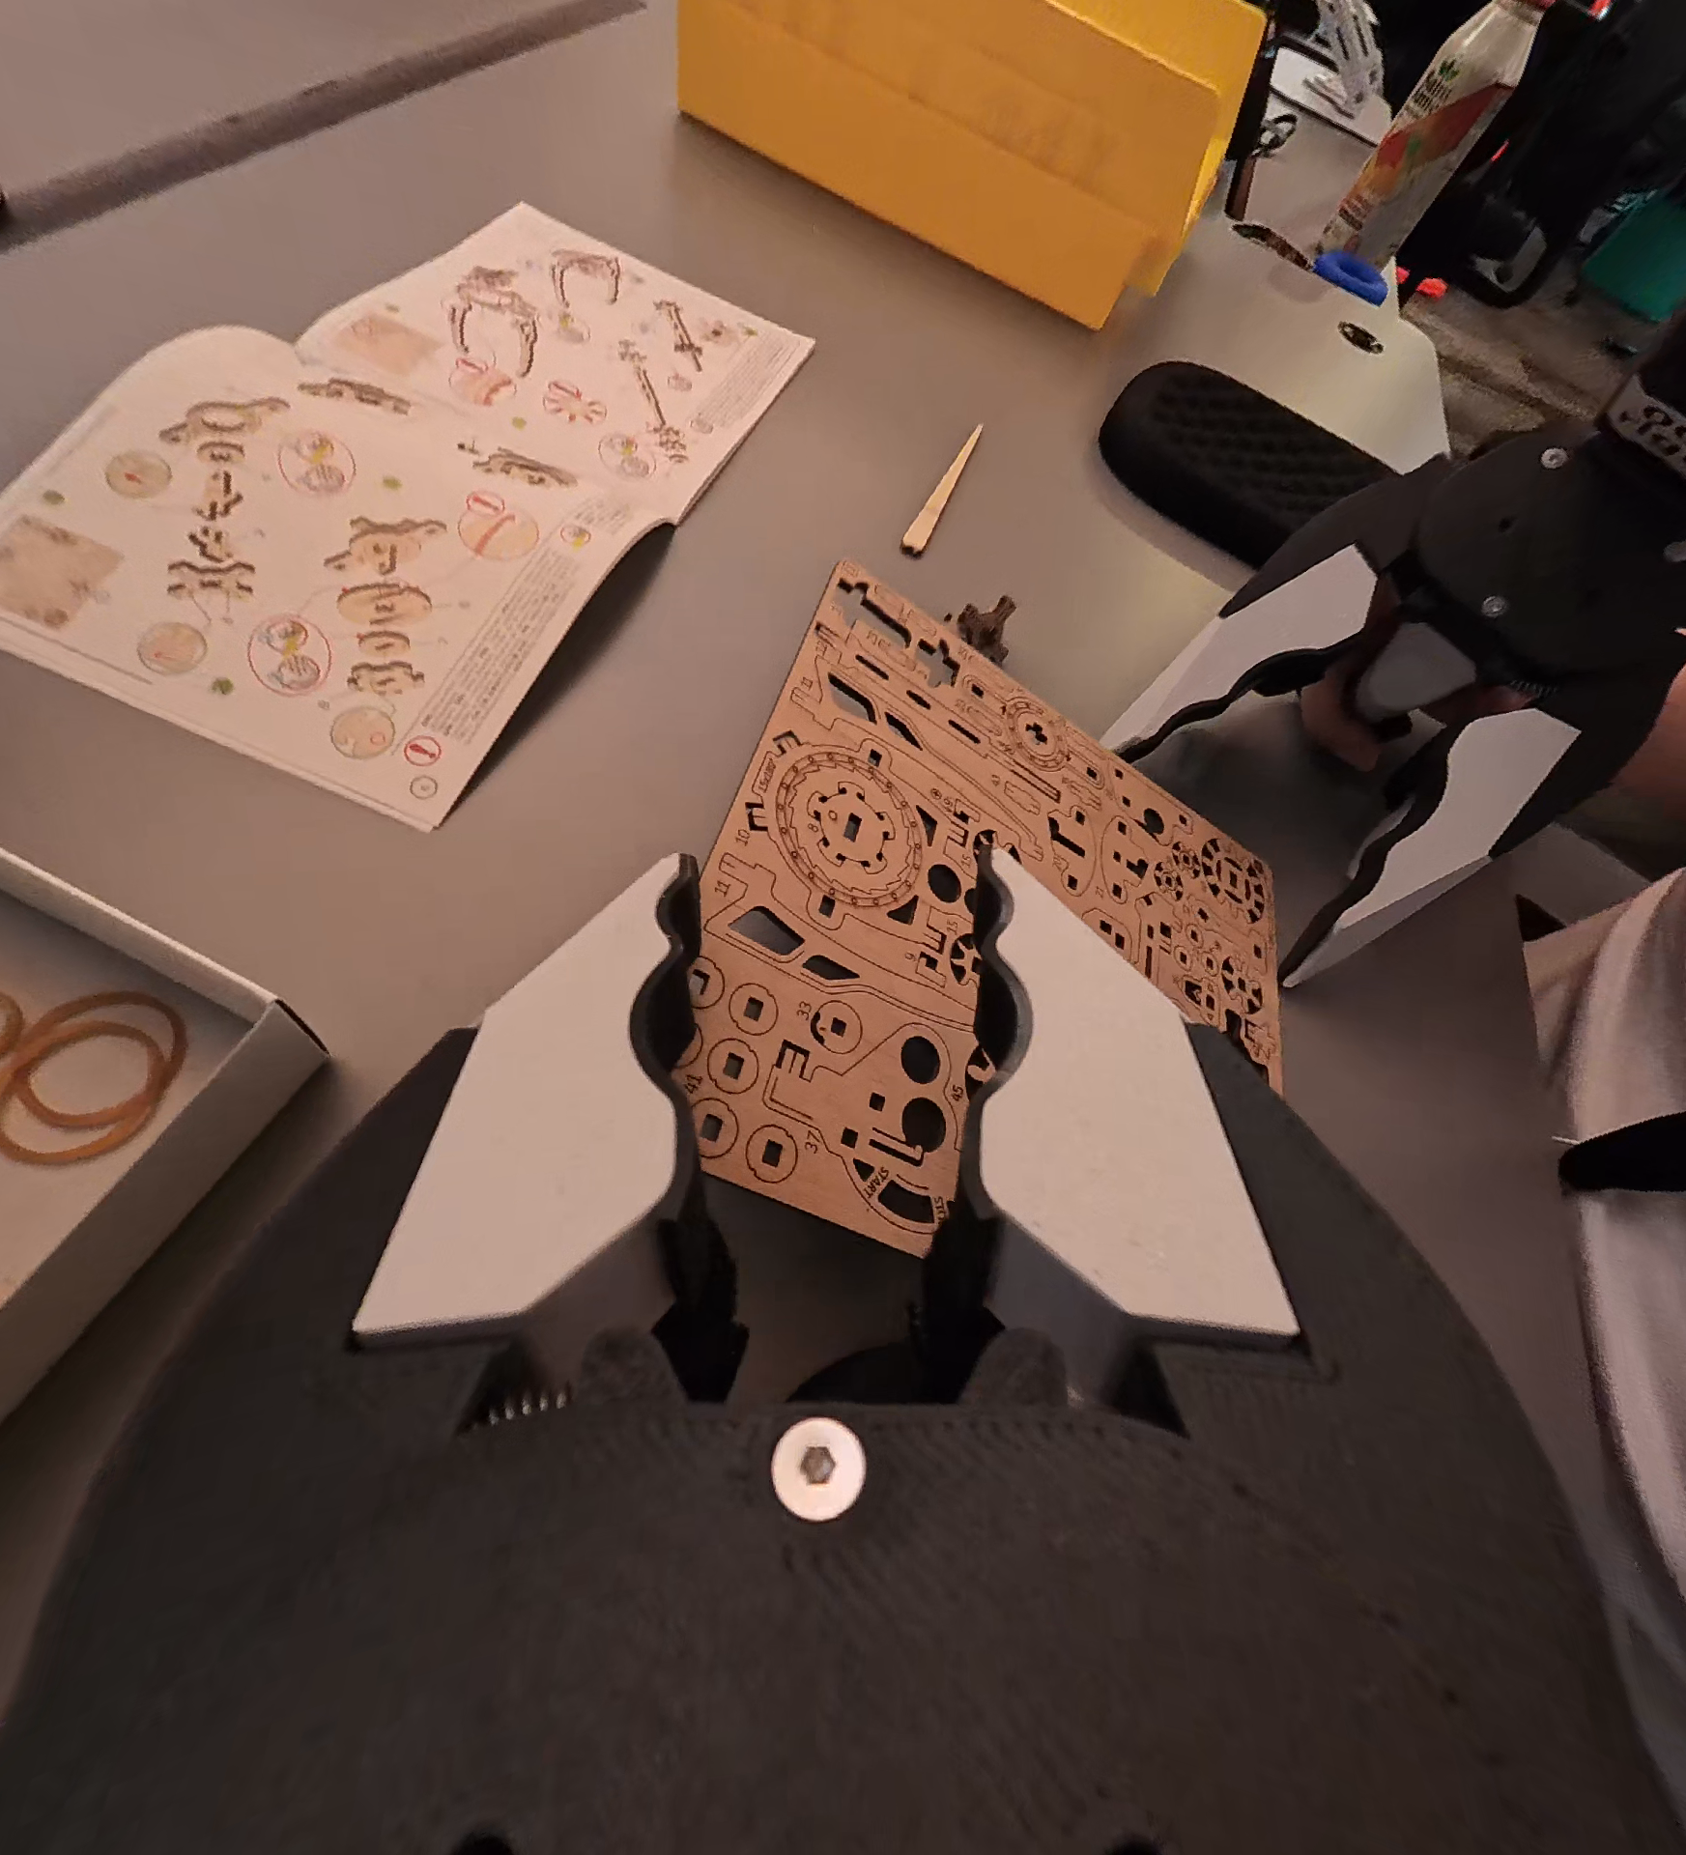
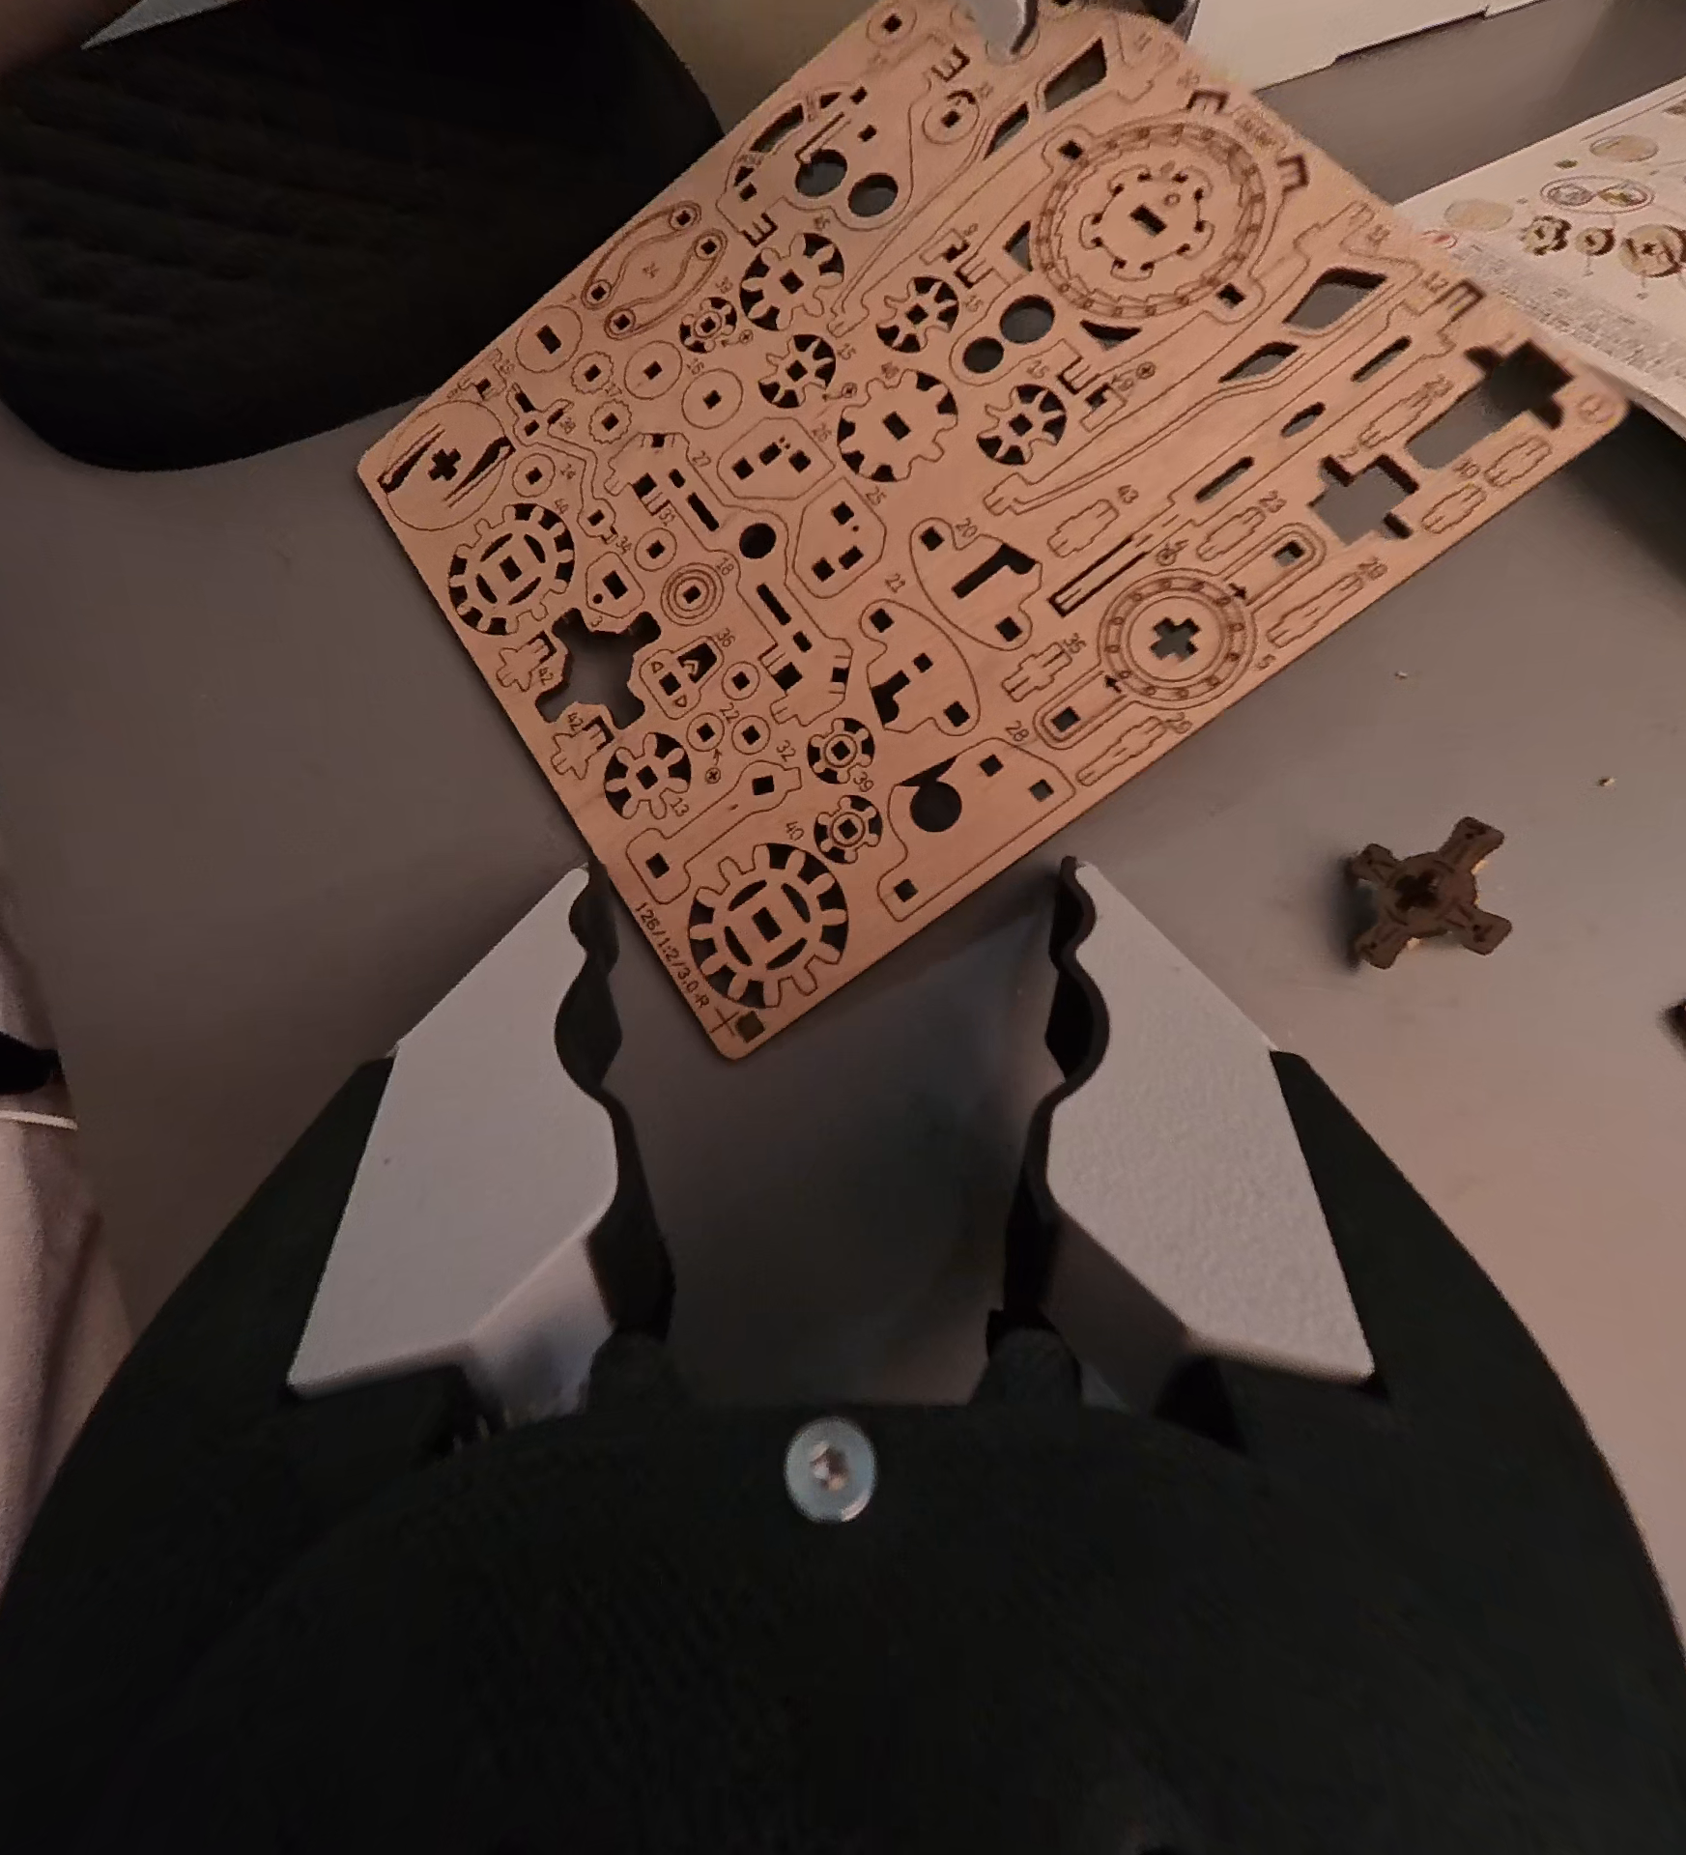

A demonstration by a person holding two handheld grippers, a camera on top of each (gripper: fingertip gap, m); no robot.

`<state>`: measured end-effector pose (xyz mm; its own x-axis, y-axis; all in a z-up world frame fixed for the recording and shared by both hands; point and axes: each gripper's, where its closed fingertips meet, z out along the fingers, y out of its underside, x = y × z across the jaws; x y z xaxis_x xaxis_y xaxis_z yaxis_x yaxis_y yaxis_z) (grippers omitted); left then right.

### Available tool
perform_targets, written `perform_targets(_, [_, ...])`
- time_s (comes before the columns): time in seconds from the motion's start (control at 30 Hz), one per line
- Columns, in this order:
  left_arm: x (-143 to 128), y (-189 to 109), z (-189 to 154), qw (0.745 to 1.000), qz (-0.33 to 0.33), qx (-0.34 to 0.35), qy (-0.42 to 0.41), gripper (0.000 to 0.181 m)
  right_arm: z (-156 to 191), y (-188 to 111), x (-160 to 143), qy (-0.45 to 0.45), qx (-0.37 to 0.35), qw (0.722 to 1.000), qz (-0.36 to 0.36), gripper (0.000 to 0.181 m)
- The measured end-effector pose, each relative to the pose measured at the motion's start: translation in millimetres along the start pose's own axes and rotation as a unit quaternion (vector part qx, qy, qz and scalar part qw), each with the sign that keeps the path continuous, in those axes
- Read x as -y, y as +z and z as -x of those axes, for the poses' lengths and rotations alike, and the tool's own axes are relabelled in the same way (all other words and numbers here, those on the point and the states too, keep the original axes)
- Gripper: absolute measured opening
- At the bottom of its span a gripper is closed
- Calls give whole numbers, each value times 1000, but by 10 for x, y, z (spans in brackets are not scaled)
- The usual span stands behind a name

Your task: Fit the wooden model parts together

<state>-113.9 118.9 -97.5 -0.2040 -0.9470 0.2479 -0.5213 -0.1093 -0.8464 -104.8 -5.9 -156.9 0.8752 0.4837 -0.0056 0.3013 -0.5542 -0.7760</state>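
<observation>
A laser-cut wooden parts sheet (image 1: pixel 869 803) is off the table and tilted, and some shapes are punched out. My left gripper (image 1: pixel 836 863) has its jaws partly closed, with the sheet's near corner wedged between them. One of its fingertips (image 2: pixel 991 18) shows at the sheet's far edge in the right wrist view. My right gripper (image 2: pixel 826 873) is open and empty, just short of the opposite corner of the sheet (image 2: pixel 919 482). It also shows in the left wrist view (image 1: pixel 1210 863). A small dark cross-shaped wooden part (image 2: pixel 1431 893) lies on the table right of the sheet.
An open instruction booklet (image 1: pixel 367 502) lies far left. A pointed wooden stick (image 1: pixel 944 489) lies beyond the sheet. A white box with rubber bands (image 1: pixel 66 1084) sits at the left edge. A yellow box (image 1: pixel 959 130) and a black mesh pad (image 1: pixel 1230 452) are behind. A person's white sleeve (image 1: pixel 1672 1305) is at right.
</observation>
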Motion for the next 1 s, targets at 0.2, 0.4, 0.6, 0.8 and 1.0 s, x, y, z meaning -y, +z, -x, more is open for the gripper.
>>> perform_targets(0.2, [103,-36,-87,999,-19,3,29,53,16,4,6,1,6,1000,-1,87])
perform_targets(0.4, [161,-64,-216,998,-35,-23,46,9,28,9,17,-2,13,1000,-3,84])
perform_targets(0.6, [152,-9,-248,998,-35,-35,27,30,-2,21,38,6,8,1000,-5,70])
perform_targets(0.8, [105,-115,-9,999,-30,-21,-28,36,9,-7,23,0,7,1000,-5,69])
perform_targets(1.0, [-143,-152,237,998,38,30,-40,51,20,-31,-16,-2,6,1000,-4,69])
